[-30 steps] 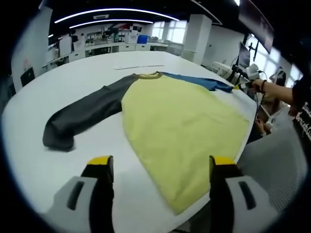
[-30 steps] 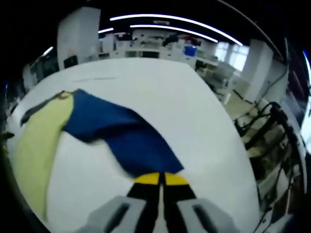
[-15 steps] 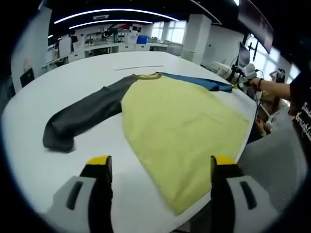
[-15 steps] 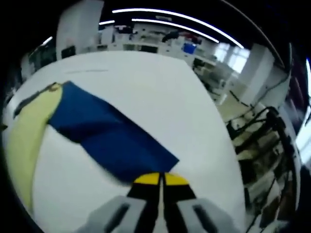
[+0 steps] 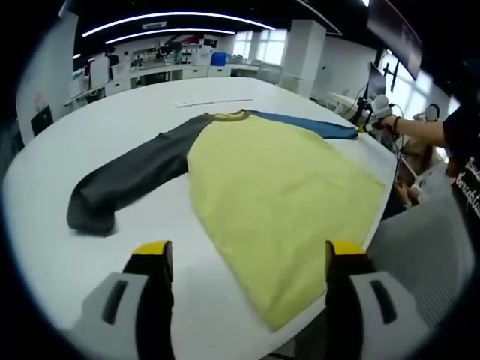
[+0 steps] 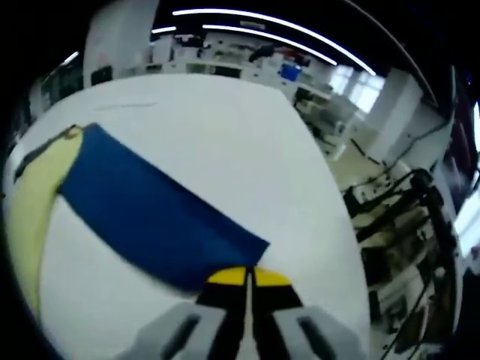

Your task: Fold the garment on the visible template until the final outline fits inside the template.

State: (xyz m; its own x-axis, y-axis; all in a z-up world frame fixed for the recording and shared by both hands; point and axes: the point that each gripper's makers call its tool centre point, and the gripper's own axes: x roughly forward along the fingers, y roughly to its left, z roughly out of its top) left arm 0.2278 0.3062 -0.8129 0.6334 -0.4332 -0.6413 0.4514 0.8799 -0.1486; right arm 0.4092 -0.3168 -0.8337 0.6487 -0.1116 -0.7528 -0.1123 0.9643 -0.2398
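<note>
Lying spread on the white worktop [image 5: 247, 94] is the garment [image 5: 277, 195], a shirt with a yellow body, a grey sleeve [image 5: 127, 176] trailing toward the near left and a blue sleeve [image 6: 150, 217] reaching toward the far right edge of the worktop. Hovering near the hem, the left hand-held gripper [image 5: 244, 259] is showing its jaws spread wide and holding nothing. Pinching the cuff end of the blue sleeve, the right hand-held gripper [image 6: 248, 277] is showing its yellow-tipped jaws pressed together on the cloth, with the sleeve stretching flat away from them. Appearing in the left gripper view at the far right is the person's hand [image 5: 390, 124] on that gripper. No template outline is showing clearly from these angles. Judged risks: the thin pinch on the cuff may be slipping loose if the sleeve is drawn across too fast; the yellow hem, lying at the near worktop edge, may be sliding off and dragging the body askew.
</note>
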